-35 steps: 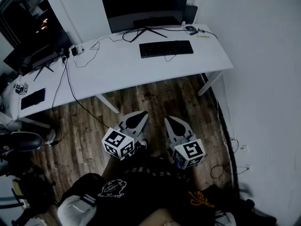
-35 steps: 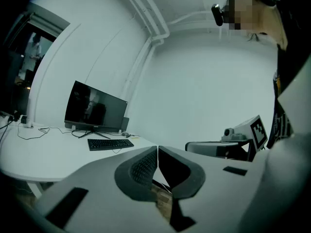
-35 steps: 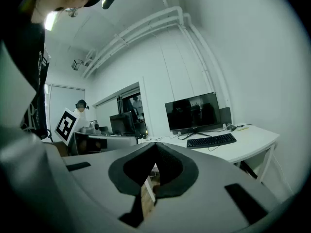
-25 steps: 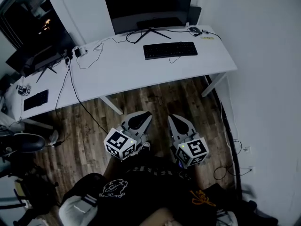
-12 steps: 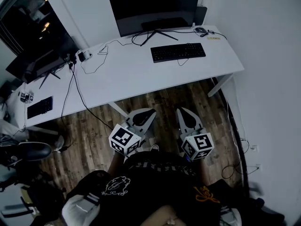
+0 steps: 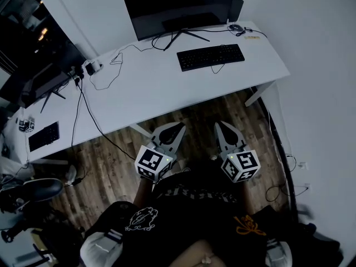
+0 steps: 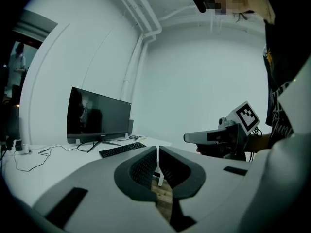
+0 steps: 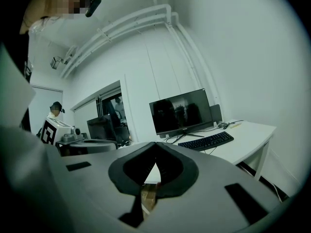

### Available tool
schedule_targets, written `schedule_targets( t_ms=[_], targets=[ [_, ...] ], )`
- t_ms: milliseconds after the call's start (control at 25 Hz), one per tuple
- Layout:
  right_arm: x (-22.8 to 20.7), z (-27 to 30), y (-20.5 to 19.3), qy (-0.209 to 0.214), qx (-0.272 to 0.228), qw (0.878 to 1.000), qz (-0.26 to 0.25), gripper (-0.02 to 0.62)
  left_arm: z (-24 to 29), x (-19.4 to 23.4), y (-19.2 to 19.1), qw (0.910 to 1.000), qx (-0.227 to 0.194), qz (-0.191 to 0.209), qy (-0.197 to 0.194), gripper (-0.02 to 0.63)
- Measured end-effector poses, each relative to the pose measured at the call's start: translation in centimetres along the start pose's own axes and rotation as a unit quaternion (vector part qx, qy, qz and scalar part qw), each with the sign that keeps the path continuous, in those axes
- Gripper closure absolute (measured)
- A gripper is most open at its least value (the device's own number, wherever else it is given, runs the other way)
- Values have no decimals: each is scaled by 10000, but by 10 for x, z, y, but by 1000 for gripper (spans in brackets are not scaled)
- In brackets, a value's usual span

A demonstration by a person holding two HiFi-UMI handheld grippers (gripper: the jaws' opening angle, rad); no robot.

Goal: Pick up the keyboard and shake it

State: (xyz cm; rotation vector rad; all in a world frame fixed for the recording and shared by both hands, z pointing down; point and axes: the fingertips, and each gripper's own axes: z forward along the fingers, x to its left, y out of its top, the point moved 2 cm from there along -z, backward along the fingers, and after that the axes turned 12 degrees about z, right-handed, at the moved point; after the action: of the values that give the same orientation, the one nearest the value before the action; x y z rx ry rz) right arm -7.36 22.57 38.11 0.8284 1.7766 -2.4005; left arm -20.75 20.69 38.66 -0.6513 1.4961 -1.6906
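Note:
A black keyboard [image 6: 210, 57] lies flat on the white desk [image 6: 161, 88], in front of a dark monitor [image 6: 177, 7]. It also shows in the left gripper view as the keyboard [image 7: 121, 150] and in the right gripper view as the keyboard [image 8: 206, 141]. My left gripper [image 6: 176, 128] and right gripper [image 6: 222, 125] hang over the wooden floor, short of the desk's near edge, both pointing toward it. Both are shut with nothing between the jaws. The left gripper [image 7: 157, 148] and right gripper [image 8: 155, 143] show jaw tips together.
Cables [image 6: 89, 104] run across the desk's left part and down to the floor. A mouse [image 6: 234, 27] sits behind the keyboard at the right. A second dark monitor [image 6: 39, 79] and a small black keyboard [image 6: 43, 136] stand at the left. A desk leg [image 6: 257, 94] angles down at right.
Both grippers have drifted forward toward the desk together with the person; the desk and keyboard sit slightly differently in view. Both jaws stay shut.

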Motion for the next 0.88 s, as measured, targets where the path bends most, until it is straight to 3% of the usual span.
schedule_targets(
  t_ms=[240,440,640,880],
  targets=[
    [-24,26,0,4,249,9997,43,581,31,23,-6,9987,-10,-478,159,577],
    [-70,63,16,152,386,9991,19,581,75,43,-11,9974,188,-560,409,577],
    [-119,103,57,404,454,9980,-195,581,135,62,-1,9960,295,-542,651,577],
    [-192,133,107,519,375,9978,-172,581,223,81,31,9924,55,-916,814,577]
  ],
)
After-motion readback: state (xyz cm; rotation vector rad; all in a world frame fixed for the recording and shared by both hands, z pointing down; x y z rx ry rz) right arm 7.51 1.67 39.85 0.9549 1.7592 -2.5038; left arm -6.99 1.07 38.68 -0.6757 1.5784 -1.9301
